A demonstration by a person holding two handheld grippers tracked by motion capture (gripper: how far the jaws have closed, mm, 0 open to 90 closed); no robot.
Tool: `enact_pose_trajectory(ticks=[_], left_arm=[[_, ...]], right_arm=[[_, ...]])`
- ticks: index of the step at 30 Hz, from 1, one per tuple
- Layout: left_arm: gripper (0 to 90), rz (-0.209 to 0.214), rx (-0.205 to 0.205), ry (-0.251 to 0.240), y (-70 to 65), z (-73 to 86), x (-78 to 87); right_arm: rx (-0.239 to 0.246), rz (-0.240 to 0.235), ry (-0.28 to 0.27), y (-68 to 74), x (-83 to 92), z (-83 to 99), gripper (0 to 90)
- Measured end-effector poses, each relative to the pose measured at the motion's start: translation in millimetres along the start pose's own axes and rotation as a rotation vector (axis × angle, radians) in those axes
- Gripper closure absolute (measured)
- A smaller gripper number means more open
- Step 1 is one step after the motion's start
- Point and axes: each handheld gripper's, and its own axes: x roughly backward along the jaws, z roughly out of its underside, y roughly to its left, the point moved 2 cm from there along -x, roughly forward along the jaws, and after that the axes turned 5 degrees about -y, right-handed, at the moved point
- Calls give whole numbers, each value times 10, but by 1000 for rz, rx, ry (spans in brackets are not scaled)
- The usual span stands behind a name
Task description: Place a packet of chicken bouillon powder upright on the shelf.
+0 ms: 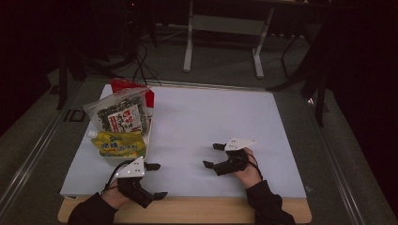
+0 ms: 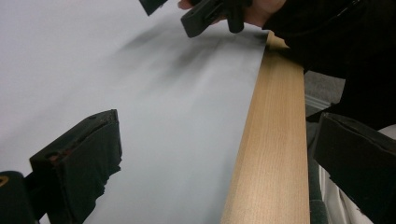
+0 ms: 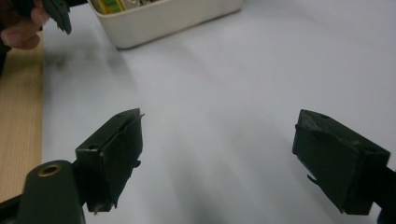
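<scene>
At about ten o'clock on the bench (image 1: 281, 213), a white tub (image 3: 159, 21) sits on the pale sheet (image 1: 211, 122) that covers most of the top, holding a yellow pouch (image 1: 117, 144) at the front, a clear bag of dark pieces with a red and white label (image 1: 119, 114) behind it, and a red packet (image 1: 129, 86) at the back. Just below the tub, at about seven o'clock, the left tongs (image 1: 156, 180) hang over the sheet's near edge with jaws spread wide and nothing between them; the left gripper view shows one jaw over the sheet and the other past the bare wooden strip. At about five o'clock the right tongs (image 1: 213, 155) rest over the sheet, jaws pointing toward nine o'clock, also parted wide and empty. A dark sleeve (image 1: 267, 201) covers each forearm at the bottom edge.
</scene>
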Motion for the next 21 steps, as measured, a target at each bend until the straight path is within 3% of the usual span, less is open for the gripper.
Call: enact_pose_trajectory(ticks=[15,21], left_arm=[[21,1,2,0,-4,2,-9],[21,1,2,3,-8,7,-15]], right_arm=[[-2,38,38,76,206,149,151],[-25,49,42,77,261,208,151]])
